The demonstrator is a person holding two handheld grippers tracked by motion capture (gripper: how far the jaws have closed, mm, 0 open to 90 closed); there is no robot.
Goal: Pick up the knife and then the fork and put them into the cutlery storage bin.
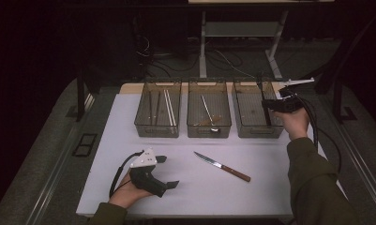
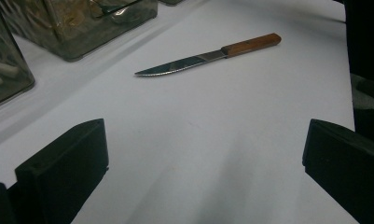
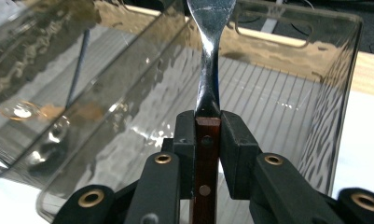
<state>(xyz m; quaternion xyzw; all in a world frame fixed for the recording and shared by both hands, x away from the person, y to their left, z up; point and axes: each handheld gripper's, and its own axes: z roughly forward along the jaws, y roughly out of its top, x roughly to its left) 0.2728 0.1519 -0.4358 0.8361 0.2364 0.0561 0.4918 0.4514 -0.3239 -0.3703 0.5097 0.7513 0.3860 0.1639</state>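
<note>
Now the right tongs (image 3: 207, 135) pinch the wooden handle of a metal utensil (image 3: 208, 70), its head over the right-hand clear bin (image 1: 252, 115) near the bench's far right corner. Near the front left corner, the left tongs (image 1: 167, 172) rest spread wide, with a wooden-handled knife (image 1: 221, 166) mid-bench.

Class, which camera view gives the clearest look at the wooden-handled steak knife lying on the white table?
The left gripper view: the wooden-handled steak knife lies close, its serrated edge and handle sharp. The high view shows the whole knife small, in front of the middle bin. The right gripper view looks into a bin instead.
</note>
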